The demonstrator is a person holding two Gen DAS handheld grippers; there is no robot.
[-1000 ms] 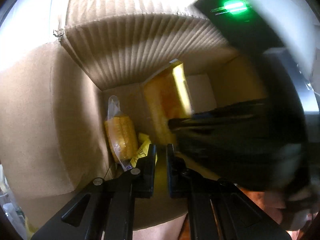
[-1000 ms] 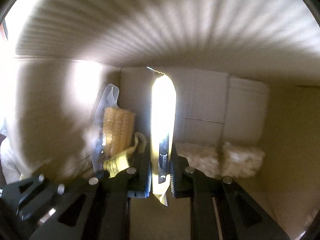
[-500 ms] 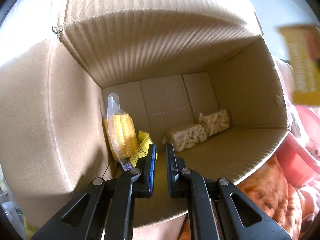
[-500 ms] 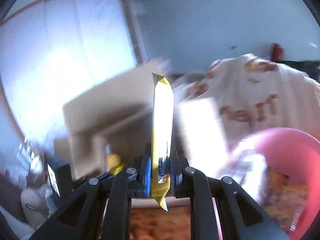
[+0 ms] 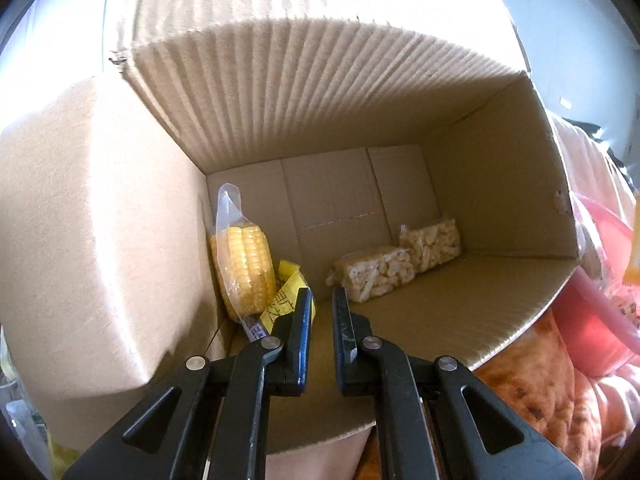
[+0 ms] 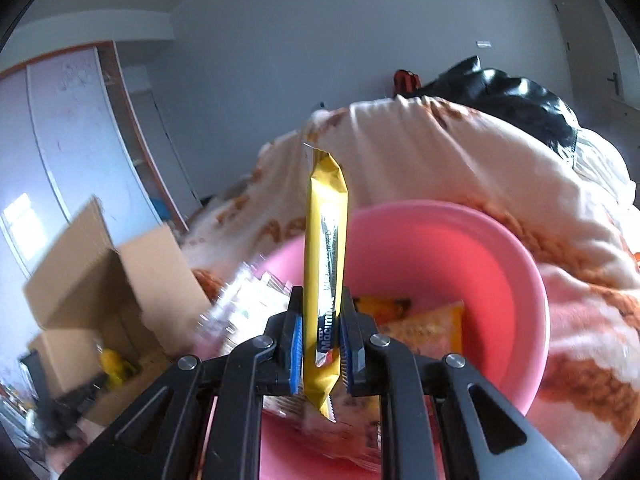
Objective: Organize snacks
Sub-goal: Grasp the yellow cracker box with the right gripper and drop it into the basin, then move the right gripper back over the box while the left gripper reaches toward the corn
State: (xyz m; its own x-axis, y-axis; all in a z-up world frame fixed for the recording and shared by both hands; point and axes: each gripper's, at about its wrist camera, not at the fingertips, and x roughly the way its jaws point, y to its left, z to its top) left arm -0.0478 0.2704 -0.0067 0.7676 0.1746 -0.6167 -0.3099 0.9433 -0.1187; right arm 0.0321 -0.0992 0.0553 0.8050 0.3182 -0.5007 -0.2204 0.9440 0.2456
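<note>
The cardboard box (image 5: 100,220) lies on its side, open toward my left gripper (image 5: 322,294), which is shut with nothing in it at the box's mouth. Inside, a vacuum-packed corn cob (image 5: 244,268) leans in the back left corner with a yellow packet (image 5: 286,296) beside it. Two clear packs of puffed-rice bars (image 5: 374,276) lie along the back wall. My right gripper (image 6: 321,292) is shut on a yellow snack bar (image 6: 326,240), held upright above the pink basin (image 6: 500,248). The box (image 6: 132,276) is off to the left in the right wrist view.
The pink basin holds several more snack packets (image 6: 424,328). It rests on a cream and orange blanket (image 6: 480,160) with a black jacket (image 6: 504,96) behind it. The basin (image 5: 592,320) sits just right of the box. A wardrobe (image 6: 72,140) stands at far left.
My right gripper has pulled out of the box with the yellow bar still in it and swung right over the pink basin. The left gripper has stayed put.
</note>
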